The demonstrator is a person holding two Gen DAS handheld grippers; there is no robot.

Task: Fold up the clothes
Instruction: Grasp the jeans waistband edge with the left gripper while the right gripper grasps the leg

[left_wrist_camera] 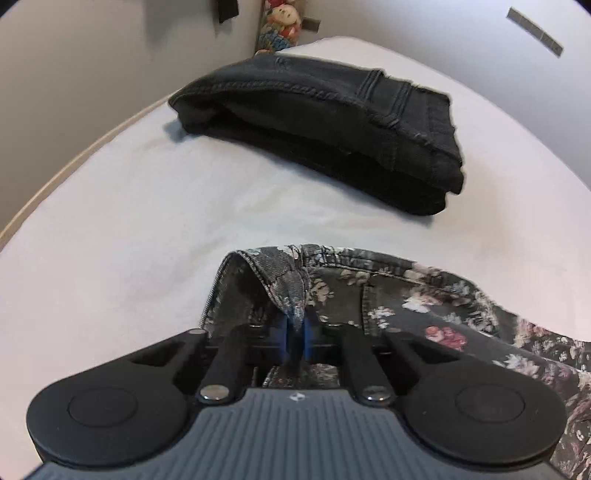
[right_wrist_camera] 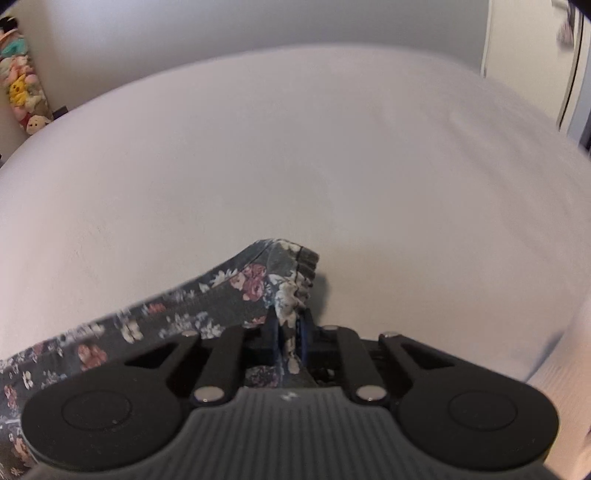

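Corners of floral garment (left_wrist_camera: pixel 406 302) pinched tight between closed jaws of left gripper (left_wrist_camera: pixel 295 332) and right gripper (right_wrist_camera: pixel 290 332).

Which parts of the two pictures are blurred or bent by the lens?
Left wrist view: the folded black jeans look sharp, and the bed edge curves from fisheye distortion. Right wrist view: the floral garment smears toward the left.

a home bedroom: a bed with a white sheet (right_wrist_camera: pixel 295 147) fills the scene, plain walls (right_wrist_camera: pixel 258 26) stand behind it, and soft toys (right_wrist_camera: pixel 22 88) are stacked in the far left corner.
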